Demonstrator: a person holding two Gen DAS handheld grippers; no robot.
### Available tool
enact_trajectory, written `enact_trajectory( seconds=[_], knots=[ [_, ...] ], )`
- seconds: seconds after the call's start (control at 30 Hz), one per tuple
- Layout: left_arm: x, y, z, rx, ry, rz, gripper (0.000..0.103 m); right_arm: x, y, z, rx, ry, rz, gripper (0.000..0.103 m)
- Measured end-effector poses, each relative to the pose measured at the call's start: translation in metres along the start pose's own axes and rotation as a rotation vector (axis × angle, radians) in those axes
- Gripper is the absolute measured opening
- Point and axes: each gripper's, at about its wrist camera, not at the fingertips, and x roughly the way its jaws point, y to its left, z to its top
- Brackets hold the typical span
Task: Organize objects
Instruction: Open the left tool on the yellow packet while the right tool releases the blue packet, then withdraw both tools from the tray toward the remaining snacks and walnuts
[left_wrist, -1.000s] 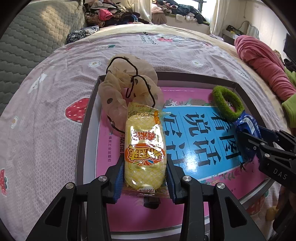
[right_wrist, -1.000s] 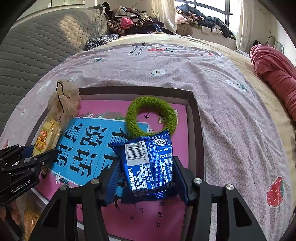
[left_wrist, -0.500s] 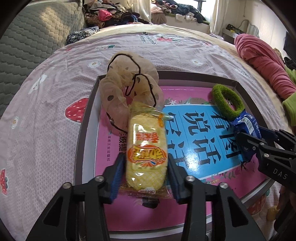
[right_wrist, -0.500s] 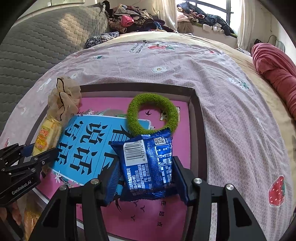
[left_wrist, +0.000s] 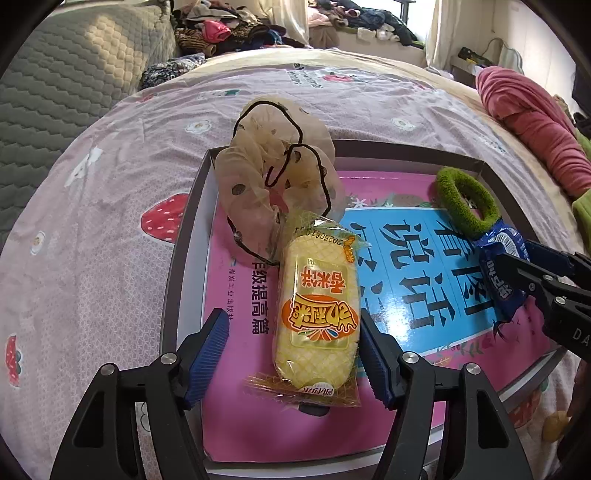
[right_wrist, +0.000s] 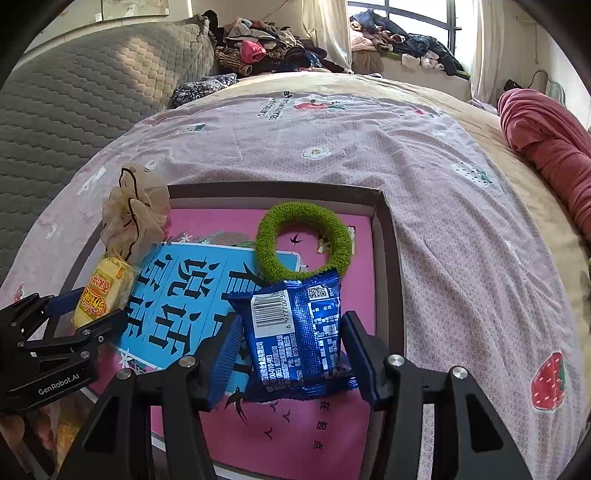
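Observation:
A shallow box (left_wrist: 192, 206) with a pink and blue printed bottom lies on the bed. My left gripper (left_wrist: 291, 343) is open; the yellow snack pack (left_wrist: 317, 306) lies between its fingers, touching the right pad only. A beige scrunchie (left_wrist: 273, 177) sits just beyond it. My right gripper (right_wrist: 291, 350) is open around the blue snack pack (right_wrist: 295, 328), which lies in the box below a green scrunchie (right_wrist: 304, 243). The left gripper also shows in the right wrist view (right_wrist: 85, 314), the right gripper in the left wrist view (left_wrist: 532, 273).
The box rests on a pink strawberry-print bedsheet (right_wrist: 369, 147). A grey quilted headboard (right_wrist: 74, 96) stands at the left. A red blanket (right_wrist: 546, 147) lies at the right. Clothes (right_wrist: 266, 51) are piled at the far end.
Both grippers have opened. The yellow pack was let go and has tilted right in the box. The blue pack now lies loose between the right fingers.

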Motion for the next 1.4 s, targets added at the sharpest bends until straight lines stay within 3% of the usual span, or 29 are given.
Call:
enact_trajectory(
  seconds=[0.17, 0.57, 0.93, 1.03, 1.4],
  knots=[
    [-0.003, -0.001, -0.001, 0.011, -0.002, 0.034, 0.078, -0.002, 0.003, 0.0, -0.004, -0.003, -0.009, 0.063],
    [-0.019, 0.001, -0.003, 0.001, -0.013, 0.047, 0.081, -0.033, 0.009, 0.005, -0.008, -0.072, -0.012, 0.084],
    [-0.04, 0.009, 0.0, -0.02, -0.036, 0.048, 0.084, -0.066, 0.018, 0.009, -0.014, -0.145, 0.016, 0.084],
    [-0.05, 0.01, 0.0, -0.015, -0.049, 0.052, 0.094, -0.085, 0.021, 0.011, -0.023, -0.187, 0.027, 0.086],
    [-0.097, 0.02, -0.005, -0.039, -0.096, 0.042, 0.094, -0.141, 0.042, -0.003, -0.071, -0.265, 0.032, 0.09]
  ],
)
